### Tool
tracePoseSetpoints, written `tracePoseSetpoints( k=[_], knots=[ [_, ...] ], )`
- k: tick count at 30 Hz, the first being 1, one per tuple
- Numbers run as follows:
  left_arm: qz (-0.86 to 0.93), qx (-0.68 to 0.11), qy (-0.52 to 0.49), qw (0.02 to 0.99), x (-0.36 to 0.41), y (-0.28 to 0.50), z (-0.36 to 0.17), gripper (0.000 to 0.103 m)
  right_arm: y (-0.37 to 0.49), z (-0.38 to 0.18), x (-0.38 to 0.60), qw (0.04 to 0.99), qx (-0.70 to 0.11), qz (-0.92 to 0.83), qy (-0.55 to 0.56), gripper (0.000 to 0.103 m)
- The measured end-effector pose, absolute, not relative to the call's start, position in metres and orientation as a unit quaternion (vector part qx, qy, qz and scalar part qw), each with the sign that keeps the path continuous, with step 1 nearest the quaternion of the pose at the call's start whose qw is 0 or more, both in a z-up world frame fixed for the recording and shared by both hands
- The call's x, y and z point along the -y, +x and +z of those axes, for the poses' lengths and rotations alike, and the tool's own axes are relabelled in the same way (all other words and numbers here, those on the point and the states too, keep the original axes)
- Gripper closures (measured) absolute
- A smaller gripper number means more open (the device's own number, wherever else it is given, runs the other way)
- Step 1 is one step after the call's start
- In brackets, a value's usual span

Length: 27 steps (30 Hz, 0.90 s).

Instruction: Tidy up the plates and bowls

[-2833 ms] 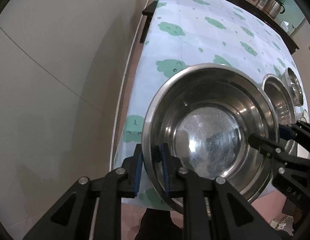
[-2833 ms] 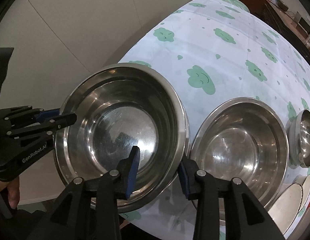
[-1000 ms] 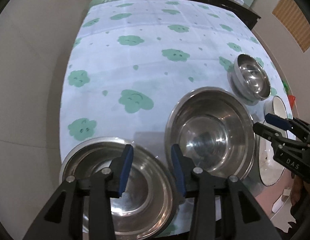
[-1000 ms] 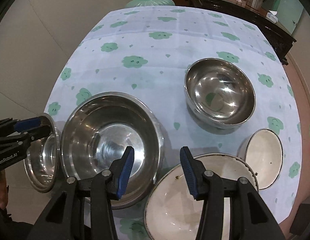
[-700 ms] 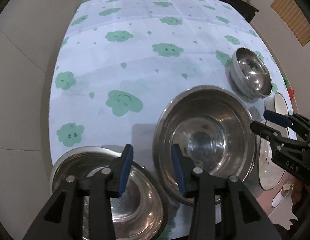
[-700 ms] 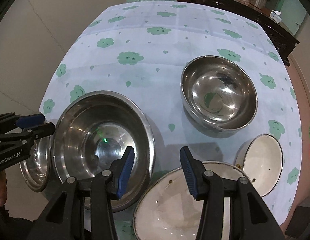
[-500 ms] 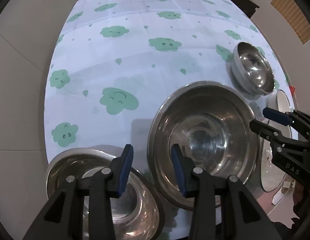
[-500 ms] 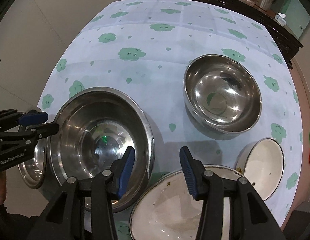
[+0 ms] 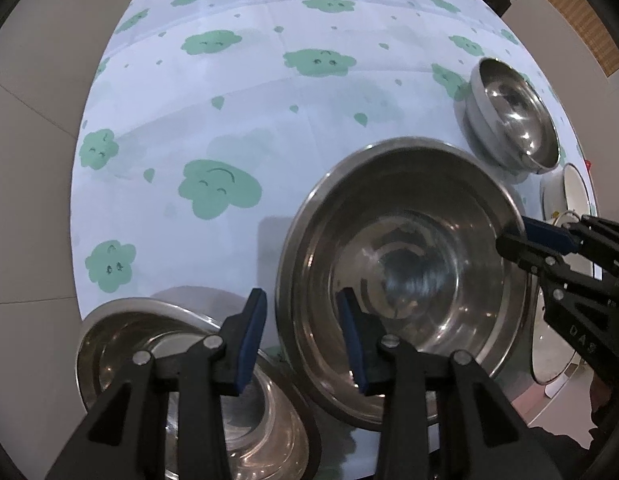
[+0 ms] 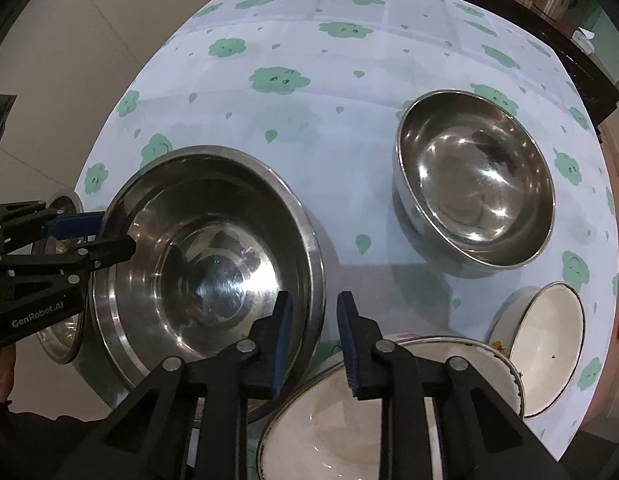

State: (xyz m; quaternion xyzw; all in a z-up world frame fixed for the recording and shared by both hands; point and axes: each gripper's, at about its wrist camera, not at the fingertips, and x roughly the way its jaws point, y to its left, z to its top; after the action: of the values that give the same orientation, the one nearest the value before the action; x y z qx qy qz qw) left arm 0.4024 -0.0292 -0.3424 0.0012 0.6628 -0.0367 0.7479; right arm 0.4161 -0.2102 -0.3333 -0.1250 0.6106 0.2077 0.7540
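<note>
Near the front edge of the surface (image 10: 349,128), on its pale cloth with green cloud faces, sits the big steel bowl (image 10: 205,256): wide flat rim, deep polished well, upright and empty.

- Left of it, at the surface's near-left corner: second steel bowl (image 9: 197,392), similar finish, stepped inner wall, rim just beside the big one's rim. Can't tell if they touch.
- Far right: smaller steel bowl (image 10: 473,184), rounded, mirror-bright, well apart from the big bowl.
- Near right: large white enamel bowl (image 10: 389,412) with dark rim, specks inside, right at the near edge. Smaller white enamel bowl (image 10: 549,340) beside it on the right, tilted.

Left tongs (image 9: 301,336): point almost straight down. They straddle the big bowl's left rim, left pad outside the wall, right pad inside the well. Jaws have just been closing with the rim between them. A gap shows on the outer side, so not clamped yet, jaws parted.

Right tongs (image 10: 311,336): point steeply down and straddle the big bowl's right rim, left pad inside, right pad outside above the gap toward the large white bowl. Jaws have just been closing hard around the rim. Left wrist view shows them at the rim's right side, but neither view shows whether the pads actually press the metal. Can't tell if gripped.
</note>
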Motion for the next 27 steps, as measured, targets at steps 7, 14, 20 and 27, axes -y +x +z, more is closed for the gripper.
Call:
tracePoseSetpoints(
  k=[7,14,20,27],
  knots=[
    [-0.024,-0.665,0.012,0.747,0.026,0.403,-0.347,0.090,0.415,-0.337,0.208,0.750,-0.615,0.210,-0.126,0.088],
    [-0.019,-0.658,0.009,0.753,0.020,0.401,-0.341,0.091,0.417,-0.328,0.209,0.755,-0.610,0.210,-0.115,0.089],
    [-0.018,-0.655,0.006,0.755,0.021,0.404,-0.330,0.091,0.418,-0.319,0.209,0.760,-0.605,0.208,-0.112,0.089],
    [-0.020,-0.648,0.001,0.761,0.018,0.405,-0.319,0.092,0.421,-0.312,0.210,0.765,-0.601,0.207,-0.108,0.089]
  ],
)
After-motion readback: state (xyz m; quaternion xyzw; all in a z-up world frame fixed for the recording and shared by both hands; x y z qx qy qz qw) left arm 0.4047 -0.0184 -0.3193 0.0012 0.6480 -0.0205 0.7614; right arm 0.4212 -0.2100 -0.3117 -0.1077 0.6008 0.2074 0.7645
